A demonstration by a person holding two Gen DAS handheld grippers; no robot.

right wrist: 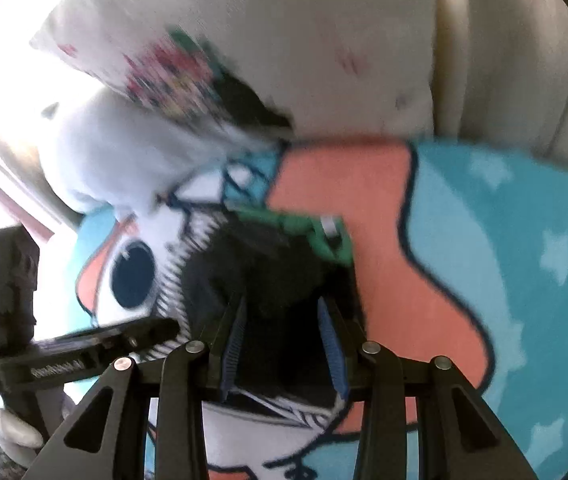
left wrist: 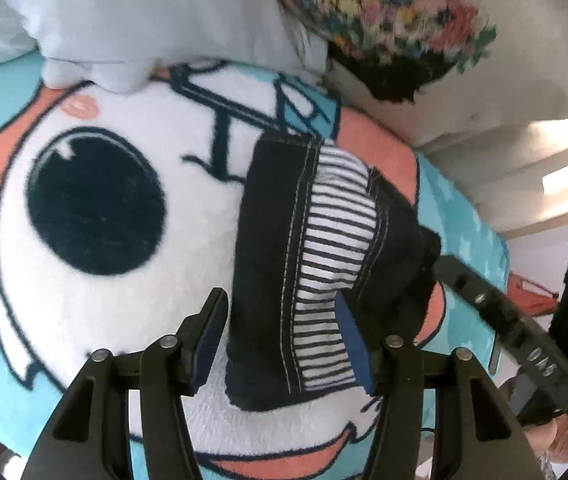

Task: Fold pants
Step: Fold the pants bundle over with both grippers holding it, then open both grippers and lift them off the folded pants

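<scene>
Basically late-stage: pants (left wrist: 272, 264) already sit as a compact dark bundle with a striped panel, centre frame on the cartoon blanket (left wrist: 96, 320). Final tidy or placement probably remains. Left gripper (left wrist: 280, 340) jaws are open, straddling the bundle's near end, pads not pressing. Right gripper (right wrist: 284, 344) jaws are partly closed around dark fabric; blur hides any pad contact.

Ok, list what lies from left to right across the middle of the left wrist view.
Big black cartoon eye on the fleece blanket → dark pants with their striped panel → the other claw's black body at the right edge.
</scene>
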